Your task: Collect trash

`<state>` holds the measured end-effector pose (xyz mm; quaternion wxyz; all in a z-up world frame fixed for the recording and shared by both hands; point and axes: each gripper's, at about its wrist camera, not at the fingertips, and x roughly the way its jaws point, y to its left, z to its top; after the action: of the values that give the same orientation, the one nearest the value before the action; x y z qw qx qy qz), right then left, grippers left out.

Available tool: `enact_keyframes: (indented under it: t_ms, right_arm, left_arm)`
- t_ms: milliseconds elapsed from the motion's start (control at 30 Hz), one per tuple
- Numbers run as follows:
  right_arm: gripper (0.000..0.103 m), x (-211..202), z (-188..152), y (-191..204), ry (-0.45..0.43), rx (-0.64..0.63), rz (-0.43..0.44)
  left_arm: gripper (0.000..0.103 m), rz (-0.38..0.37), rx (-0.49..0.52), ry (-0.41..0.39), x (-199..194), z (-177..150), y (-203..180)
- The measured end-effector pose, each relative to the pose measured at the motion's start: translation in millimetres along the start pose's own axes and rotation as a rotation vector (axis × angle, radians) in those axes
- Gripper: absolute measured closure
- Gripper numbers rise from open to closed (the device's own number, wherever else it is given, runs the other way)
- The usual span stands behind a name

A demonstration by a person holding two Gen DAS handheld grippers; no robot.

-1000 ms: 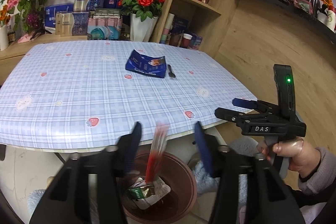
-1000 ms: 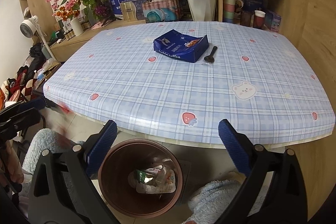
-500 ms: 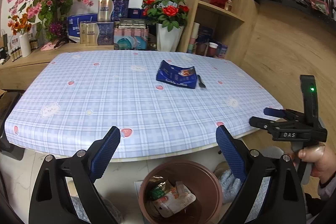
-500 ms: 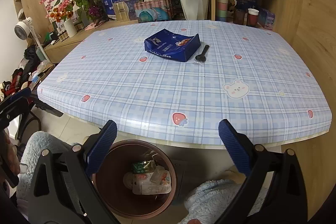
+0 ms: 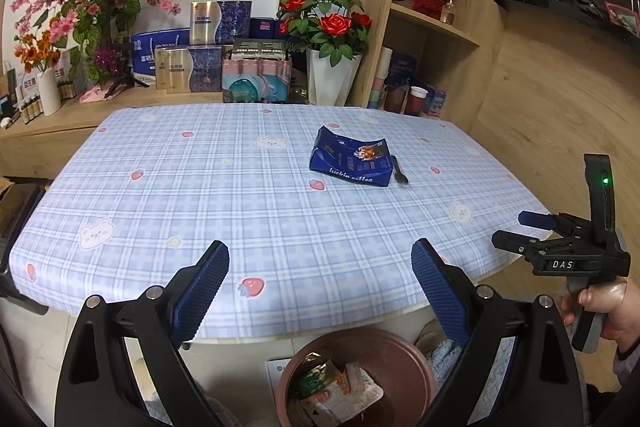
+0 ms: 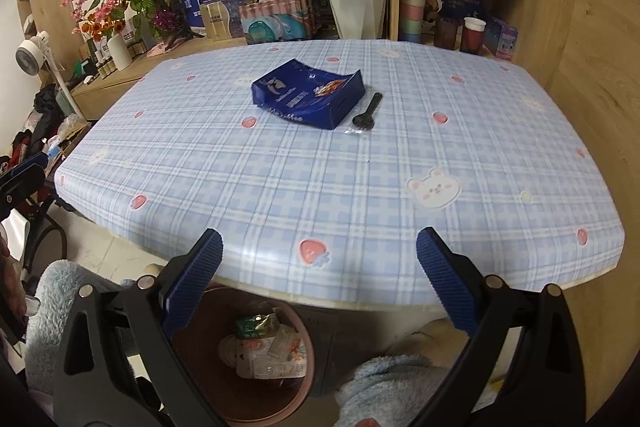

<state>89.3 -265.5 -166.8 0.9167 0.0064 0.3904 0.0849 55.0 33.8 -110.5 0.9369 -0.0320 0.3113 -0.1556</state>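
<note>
My left gripper [image 5: 320,283] hangs over the near edge of the table [image 5: 168,187], its jaws spread wide with nothing between them. My right gripper [image 6: 319,263] is just as wide open and just as empty, also over the near edge; in the left view it shows at the table's right corner, held in my hand [image 5: 604,311].

On the checked blue cloth, toward the far edge and a little right of the middle, lies a crumpled dark blue coffee bag [image 5: 350,163] [image 6: 310,97]. A small black plastic fork [image 6: 366,115] lies just beside the bag's right end, parallel to it; I cannot tell whether the two touch.

Below the near edge, on the floor and partly under the table, stands a round brown bin [image 5: 404,363] [image 6: 208,379]. Inside it are a few wrappers [image 5: 336,391]: a green and gold one and a couple of pale printed packets.

Beyond the far edge, a white vase of red roses [image 5: 330,27] stands beside a wooden shelf [image 5: 436,19].
</note>
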Motion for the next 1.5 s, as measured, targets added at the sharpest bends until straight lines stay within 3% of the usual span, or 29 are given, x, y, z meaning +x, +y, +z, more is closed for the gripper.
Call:
enact_keyframes:
  t_ms: [400, 800, 933, 1033, 1200, 1500]
  right_arm:
    - [0.007, 17.8, 22.8, -31.5, 0.003, -0.002, -0.056]
    - [0.008, 64.2, 46.1, -69.7, 0.033, -0.011, -0.086]
    - [0.022, 86.5, 58.6, -84.8, 0.048, -0.008, -0.074]
    - [0.025, 106.2, 72.1, -94.6, 0.056, 0.004, -0.056]
    - [0.046, 145.2, 98.8, -101.3, 0.073, 0.042, -0.022]
    - [0.046, 219.0, 137.8, -80.3, 0.143, 0.064, -0.008]
  left_arm:
    - [0.013, -0.022, 0.032, 0.035, 37.7, 21.6, -11.4]
    - [0.013, -0.049, 0.01, 0.11, 100.4, 39.9, -14.4]
    - [0.014, -0.036, 0.033, 0.124, 124.1, 46.9, -16.9]
    - [0.018, -0.042, 0.011, 0.14, 142.7, 53.0, -12.5]
    - [0.024, -0.06, -0.038, 0.162, 169.7, 61.3, -6.0]
    - [0.028, -0.066, -0.072, 0.191, 203.1, 68.6, 1.7]
